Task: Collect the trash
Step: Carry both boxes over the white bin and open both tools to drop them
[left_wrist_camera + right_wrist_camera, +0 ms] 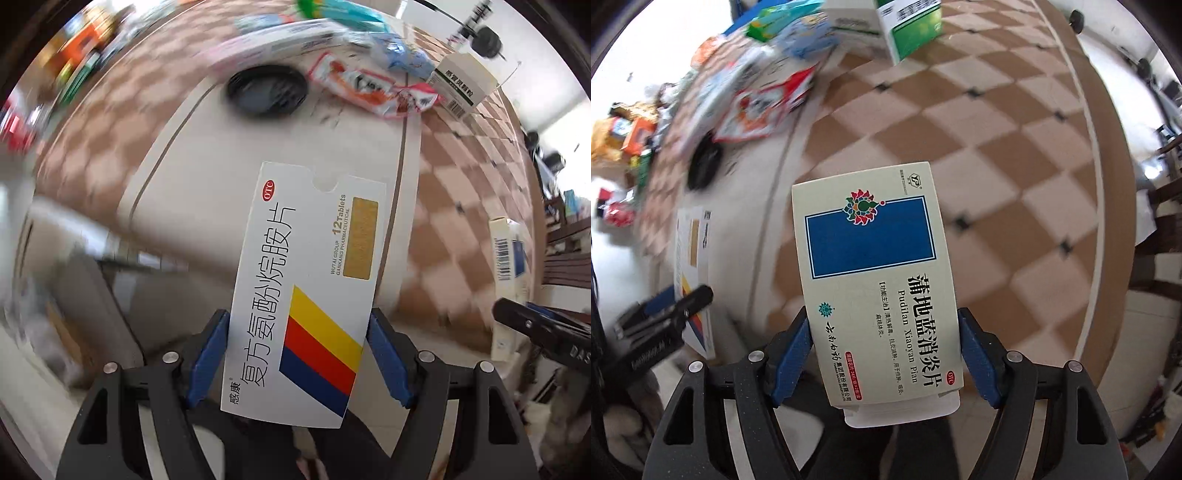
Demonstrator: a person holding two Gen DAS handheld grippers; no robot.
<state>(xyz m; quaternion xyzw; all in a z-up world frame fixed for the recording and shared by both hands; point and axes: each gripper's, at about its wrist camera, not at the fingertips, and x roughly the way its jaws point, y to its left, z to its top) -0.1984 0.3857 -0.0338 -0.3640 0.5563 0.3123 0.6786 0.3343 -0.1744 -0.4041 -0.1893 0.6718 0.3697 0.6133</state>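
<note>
Nearest the left wrist camera, the left gripper [297, 354] grips a white tablet box [306, 291] with yellow, red and blue stripes, its blue pads pressed against both long edges. The right gripper [884, 354] likewise clamps a cream medicine box [875, 280] with a blue rectangle, held lengthwise above the checkered bench [997, 155]. Farther off on the bench lie a black round lid [266, 90], a red-and-white wrapper [369, 88], a small white-and-green carton [463, 83], then a blurred heap of packets at the far edge.
</note>
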